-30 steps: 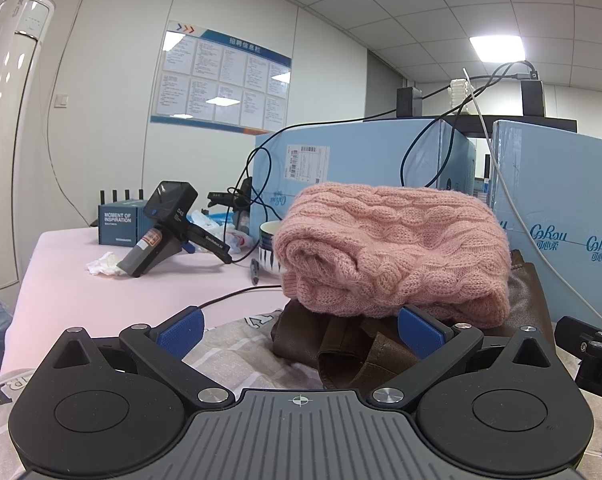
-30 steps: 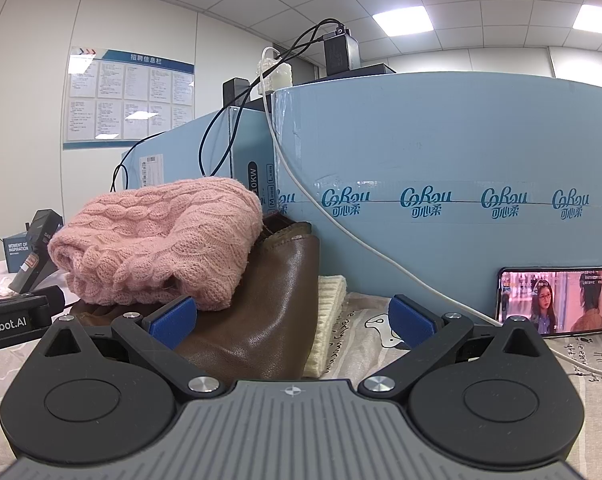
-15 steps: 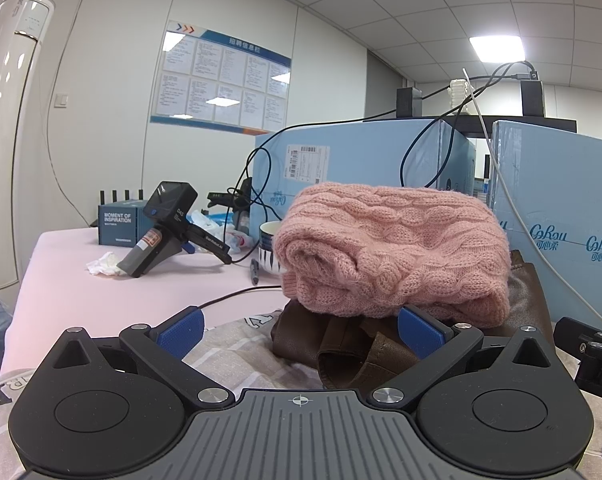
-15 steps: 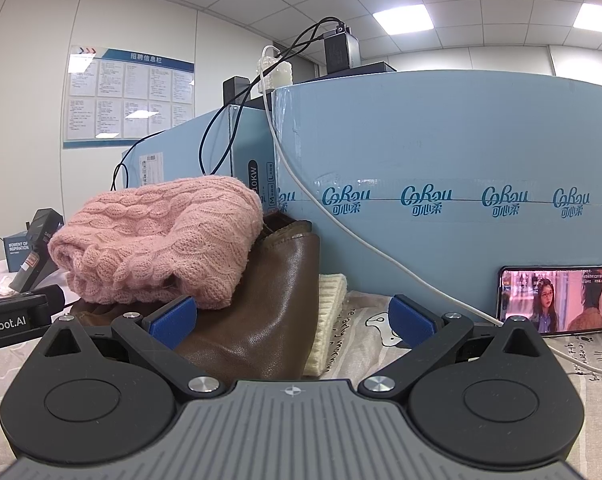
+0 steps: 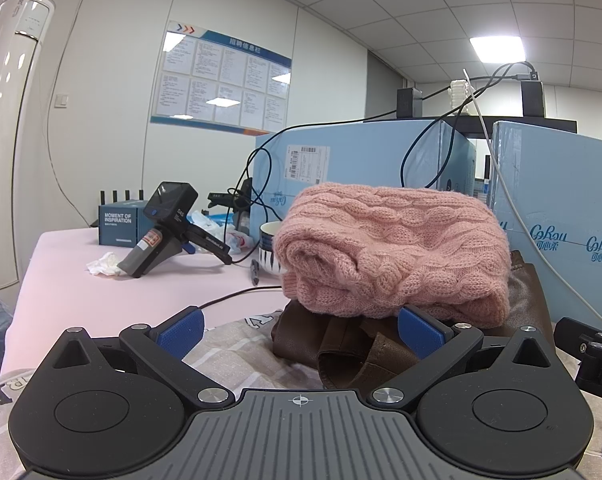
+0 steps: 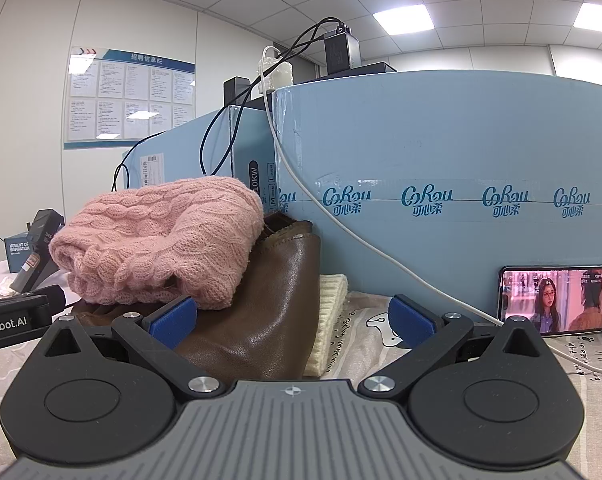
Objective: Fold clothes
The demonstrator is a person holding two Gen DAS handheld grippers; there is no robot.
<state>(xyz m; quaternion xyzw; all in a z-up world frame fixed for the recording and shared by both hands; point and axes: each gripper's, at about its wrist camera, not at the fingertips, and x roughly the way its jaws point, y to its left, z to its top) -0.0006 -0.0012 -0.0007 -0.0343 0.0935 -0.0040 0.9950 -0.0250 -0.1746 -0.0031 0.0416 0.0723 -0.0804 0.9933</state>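
A folded pink cable-knit sweater [image 5: 393, 248] lies on top of a folded brown leather garment [image 5: 341, 340]; both also show in the right wrist view, the sweater [image 6: 161, 244] above the brown garment [image 6: 261, 312]. A cream knit piece [image 6: 329, 320] lies beside the brown garment. My left gripper [image 5: 301, 330] is open and empty, just in front of the pile. My right gripper [image 6: 293, 322] is open and empty, close to the brown garment's right side.
Large blue cartons [image 6: 441, 184] stand right behind the pile, with cables [image 6: 301, 180] hanging over them. A phone [image 6: 555, 300] playing video leans on the carton. A black handheld device [image 5: 161, 228], a cup [image 5: 271, 248] and a crumpled tissue [image 5: 103, 264] are on the pink table [image 5: 101, 288].
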